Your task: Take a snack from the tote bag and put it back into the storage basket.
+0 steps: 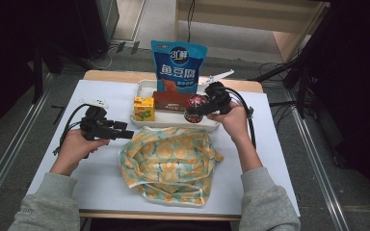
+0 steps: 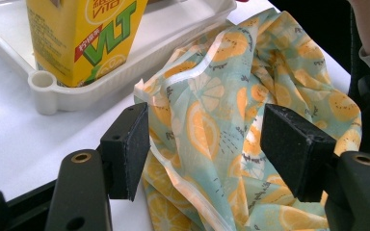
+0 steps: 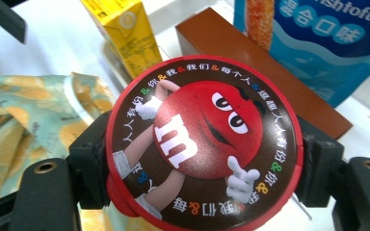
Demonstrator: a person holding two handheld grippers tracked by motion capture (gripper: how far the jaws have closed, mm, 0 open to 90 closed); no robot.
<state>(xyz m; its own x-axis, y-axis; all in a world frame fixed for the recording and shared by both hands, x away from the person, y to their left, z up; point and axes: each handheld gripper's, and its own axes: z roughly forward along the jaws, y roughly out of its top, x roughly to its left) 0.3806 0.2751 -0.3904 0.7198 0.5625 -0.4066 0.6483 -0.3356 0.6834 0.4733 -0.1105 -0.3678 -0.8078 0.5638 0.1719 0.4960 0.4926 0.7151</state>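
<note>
Packing has barely begun: we hold the left gripper [image 1: 125, 134] spread at the bag's [image 1: 171, 161] nine-o'clock edge, nothing inside yet; our right gripper [image 3: 202, 159] pinches the candy tub [image 3: 203, 144] over the tray [image 1: 147, 121] at twelve.

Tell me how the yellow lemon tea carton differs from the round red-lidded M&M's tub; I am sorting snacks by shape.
The yellow lemon tea carton is a box with flat sides, while the round red-lidded M&M's tub has a circular lid. The carton stands free in the white tray; the tub is clamped between the right gripper jaws. The carton bears green lettering, the tub a red cartoon figure. Both are printed snack packages.
</note>
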